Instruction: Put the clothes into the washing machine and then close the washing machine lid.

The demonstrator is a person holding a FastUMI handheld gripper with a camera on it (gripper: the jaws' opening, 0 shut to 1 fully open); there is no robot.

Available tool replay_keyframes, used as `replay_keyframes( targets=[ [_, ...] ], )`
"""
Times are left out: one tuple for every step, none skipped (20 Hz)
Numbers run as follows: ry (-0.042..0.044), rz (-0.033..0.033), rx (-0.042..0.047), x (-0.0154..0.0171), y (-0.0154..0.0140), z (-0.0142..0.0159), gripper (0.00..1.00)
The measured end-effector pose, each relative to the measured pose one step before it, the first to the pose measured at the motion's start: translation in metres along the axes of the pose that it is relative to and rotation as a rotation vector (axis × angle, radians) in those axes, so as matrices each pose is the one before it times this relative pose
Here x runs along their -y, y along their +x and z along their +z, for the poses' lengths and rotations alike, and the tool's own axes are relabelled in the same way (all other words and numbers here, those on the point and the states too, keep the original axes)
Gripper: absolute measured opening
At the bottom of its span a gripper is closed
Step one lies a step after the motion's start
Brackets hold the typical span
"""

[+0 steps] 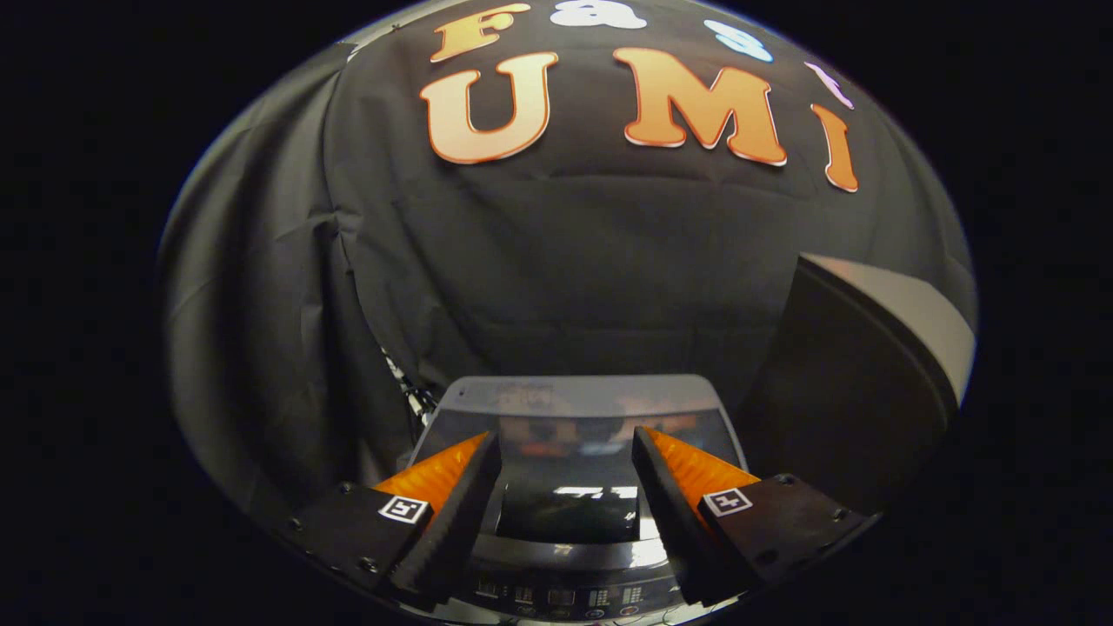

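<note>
The gripper (565,448) hovers above the washer (574,522), fingers spread apart with nothing between them. The lid (574,409) lies flat and shut across the washer top, just ahead of and below the fingertips; the control panel (561,596) sits beneath the fingers. A dark box (856,382) stands right of the washer

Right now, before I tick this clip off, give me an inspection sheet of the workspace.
Surface: nothing seen but the machine's top.
Job's things: washing machine below and ahead of the fingers, glossy lid apparently down; control panel nearest; clothes nothing seen.
Clutter: dark slanted panel beside the machine.
Grippers: gripper open, fingers apart above the lid, holding nothing.
Cables: some behind the machine.
Surroundings: black cloth wall.
</note>
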State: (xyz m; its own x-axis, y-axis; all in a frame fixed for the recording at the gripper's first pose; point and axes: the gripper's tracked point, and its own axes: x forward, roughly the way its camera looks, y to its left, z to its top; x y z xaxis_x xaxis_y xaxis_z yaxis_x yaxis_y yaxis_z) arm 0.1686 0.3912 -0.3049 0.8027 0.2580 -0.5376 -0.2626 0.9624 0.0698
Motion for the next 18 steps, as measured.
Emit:
replay_keyframes(
  targets=[
    [0.00185, 0.00181, -0.01743, -0.00032, 0.0049, -0.00967, 0.99],
    [0.00177, 0.0005, -0.01467, 0.00054, 0.0039, -0.0069, 0.99],
    [0.00447, 0.00238, -0.01178, 0.00059, -0.0006, -0.00341, 0.99],
    [0.00444, 0.00135, -0.00292, 0.00028, -0.00315, -0.00164, 0.99],
    [-0.00045, -0.00056, 0.00597, -0.00062, -0.00327, 0.00251, 0.99],
    [-0.00268, 0.00153, 0.01266, -0.00096, -0.0064, 0.00535, 0.99],
    [-0.00345, -0.00222, 0.02035, 0.00099, -0.00796, 0.01073, 0.99],
    [-0.00503, 0.00211, 0.01879, 0.0027, -0.01222, 0.01362, 0.99],
    [-0.00466, -0.00138, 0.02558, 0.00133, -0.0108, 0.01527, 0.99],
    [-0.00459, -0.00411, 0.02591, 0.00244, -0.01346, 0.0155, 0.99],
    [-0.0048, -0.00359, 0.02541, 0.00404, -0.01371, 0.01594, 0.99],
    [-0.00291, -0.00745, 0.02814, 0.00677, -0.01839, 0.01542, 0.99],
    [0.00208, -0.00207, 0.03525, 0.00502, -0.01396, 0.01717, 0.99],
    [0.0027, -0.00495, 0.03076, 0.0053, -0.01385, 0.01555, 0.99],
    [-0.00291, -0.00834, 0.02606, 0.00652, -0.01405, 0.01248, 0.98],
    [-0.00419, -0.01046, 0.0282, 0.00793, -0.01145, 0.01024, 0.98],
    [-0.00522, -0.00815, 0.02665, 0.00782, -0.01462, 0.01172, 0.98],
    [-0.00402, -0.01022, 0.02415, 0.01012, -0.01462, 0.01052, 0.98]
  ],
)
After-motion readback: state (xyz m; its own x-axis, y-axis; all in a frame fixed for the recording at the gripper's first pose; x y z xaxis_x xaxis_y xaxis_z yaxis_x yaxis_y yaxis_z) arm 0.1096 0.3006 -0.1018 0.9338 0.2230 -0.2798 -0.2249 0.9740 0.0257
